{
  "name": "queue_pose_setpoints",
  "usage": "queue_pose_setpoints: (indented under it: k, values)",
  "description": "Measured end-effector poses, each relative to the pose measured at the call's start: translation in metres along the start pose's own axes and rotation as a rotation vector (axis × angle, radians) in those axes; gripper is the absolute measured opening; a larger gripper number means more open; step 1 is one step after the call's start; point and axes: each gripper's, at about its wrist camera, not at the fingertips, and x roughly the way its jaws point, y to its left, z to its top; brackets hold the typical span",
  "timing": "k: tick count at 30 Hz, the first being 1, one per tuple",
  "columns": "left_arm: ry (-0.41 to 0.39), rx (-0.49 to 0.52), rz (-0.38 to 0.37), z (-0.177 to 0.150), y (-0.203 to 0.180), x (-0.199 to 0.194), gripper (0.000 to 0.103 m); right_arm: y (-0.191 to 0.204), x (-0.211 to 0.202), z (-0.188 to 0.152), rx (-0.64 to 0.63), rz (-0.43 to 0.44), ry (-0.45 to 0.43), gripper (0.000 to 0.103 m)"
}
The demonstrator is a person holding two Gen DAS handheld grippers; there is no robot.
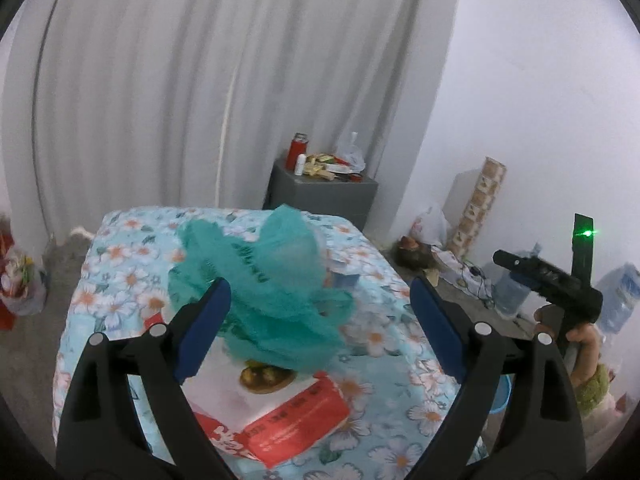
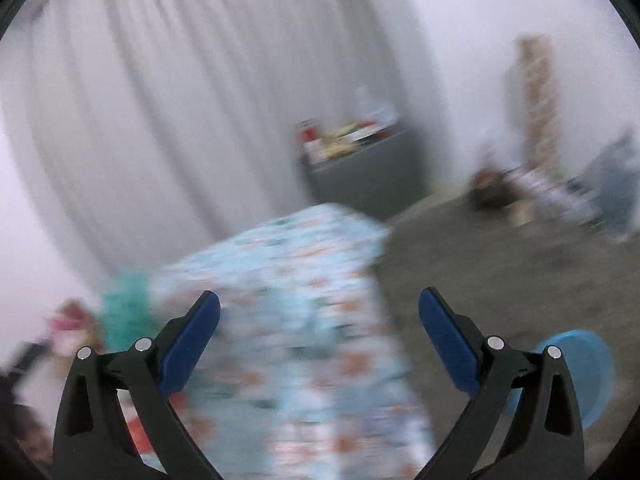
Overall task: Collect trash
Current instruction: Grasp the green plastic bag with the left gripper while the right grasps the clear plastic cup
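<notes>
A crumpled teal mesh bag lies on a table with a floral cloth. Under it sit a brown round piece and a red and white tissue pack. My left gripper is open and empty, its blue pads either side of the bag's near edge. The right gripper's body shows to the right of the table, held by a hand. The right wrist view is blurred; my right gripper is open and empty above the floral table, with the teal bag at the left.
A grey cabinet with a red can and clutter stands behind the table by white curtains. Bags, bottles and cables lie on the floor at the right. A blue basin sits on the floor right of the table.
</notes>
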Motion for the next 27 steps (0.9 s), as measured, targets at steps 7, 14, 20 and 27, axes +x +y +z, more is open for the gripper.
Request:
queue_pose_setpoints:
  k: [7,14,20,27]
  values:
    - [0.017,-0.002,0.010,-0.006,0.020,0.017,0.086,0.036,0.042,0.003,0.045,0.254,0.154,0.094]
    - [0.040,0.001,0.004,-0.013,0.028,0.026,0.087,0.052,0.069,-0.006,0.045,0.262,0.255,0.077]
    - [0.050,-0.010,-0.001,-0.016,0.034,0.032,0.087,0.040,0.090,-0.024,0.114,0.281,0.366,0.063]
    - [0.043,-0.007,0.001,-0.013,0.035,0.033,0.086,0.030,0.116,-0.041,0.229,0.304,0.472,0.058]
